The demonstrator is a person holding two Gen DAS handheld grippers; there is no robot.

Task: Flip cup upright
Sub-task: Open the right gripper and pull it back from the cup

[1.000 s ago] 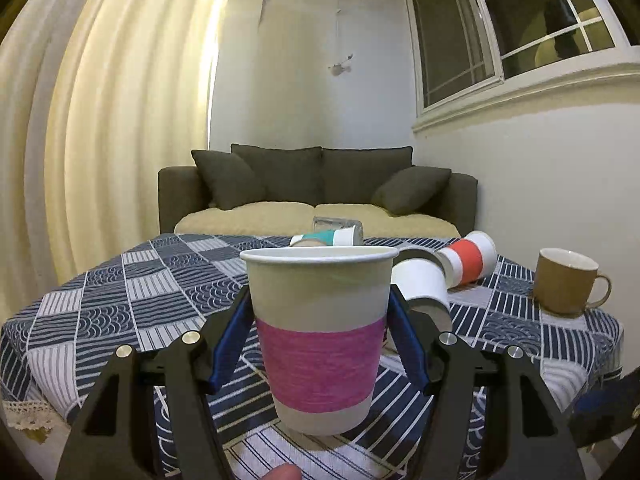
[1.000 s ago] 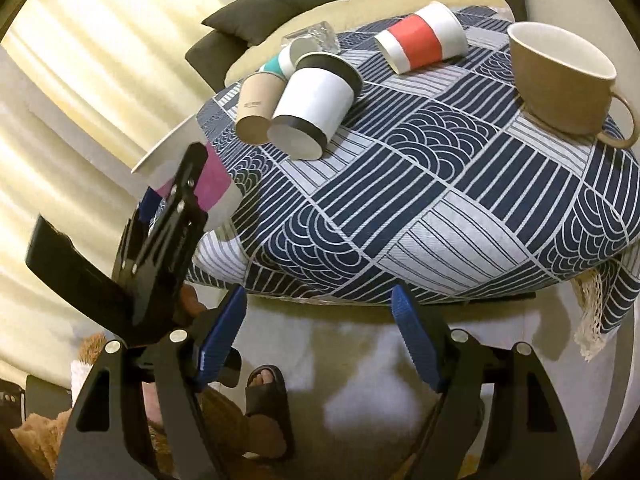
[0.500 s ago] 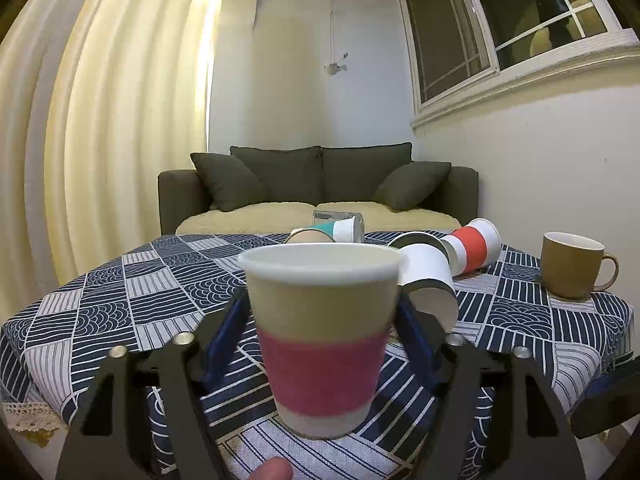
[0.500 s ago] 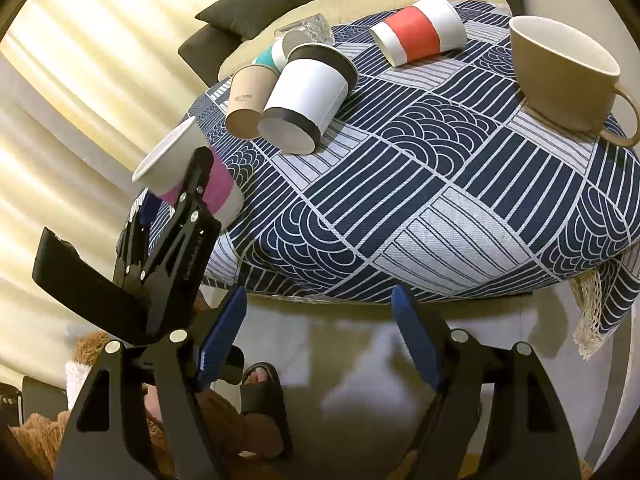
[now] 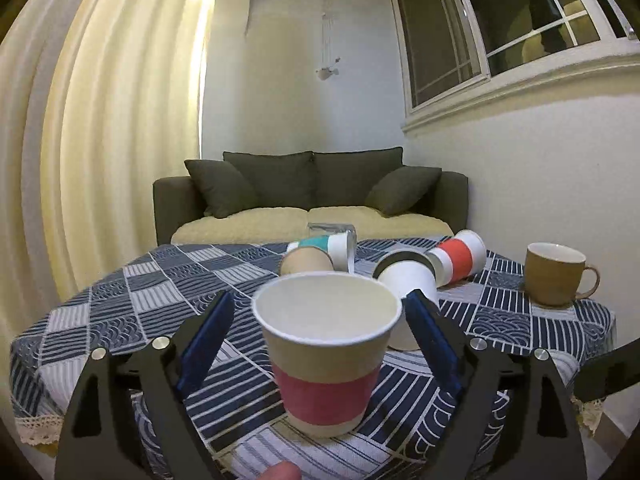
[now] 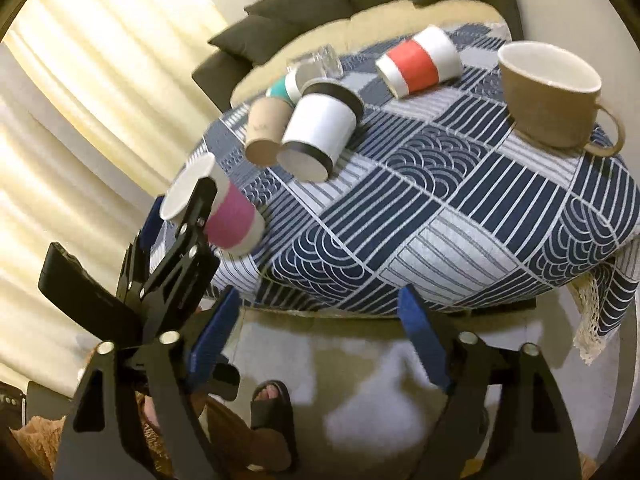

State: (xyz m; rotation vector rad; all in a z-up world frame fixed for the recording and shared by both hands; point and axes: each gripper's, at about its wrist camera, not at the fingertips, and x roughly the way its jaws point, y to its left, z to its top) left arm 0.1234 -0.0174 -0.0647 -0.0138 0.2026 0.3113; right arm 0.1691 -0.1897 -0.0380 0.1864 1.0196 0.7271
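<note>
My left claw [image 5: 320,344] is spread wide, its blue pads [image 5: 204,344] standing clear of the pink cup [image 5: 326,352] on both sides, so it grips nothing. The cup stands upright, mouth up, on the near edge of the table [image 5: 132,308], between the two fingers. From the right wrist view I see the same cup [image 6: 216,212] near the table's left edge, with the left claw's black frame [image 6: 176,264] in front of it.

My right claw [image 6: 316,336] is also released and holds nothing; it hangs off the near side of the table [image 6: 460,216], over the floor, its pads well apart.

Farther back on the patterned cloth four cups lie on their sides: a brown cup [image 5: 306,266] and a white cup [image 5: 408,284] just beyond the pink one, a teal cup [image 5: 324,244] behind the brown one, and a red cup [image 5: 460,256] to the right. The brown and white ones lie side by side and look to be touching in the right wrist view. A tan mug [image 5: 554,274] stands upright near the right edge, well apart from the pink cup. A clear glass [image 6: 320,58] lies at the far edge. Beyond the table stands a dark sofa [image 5: 312,196].
</note>
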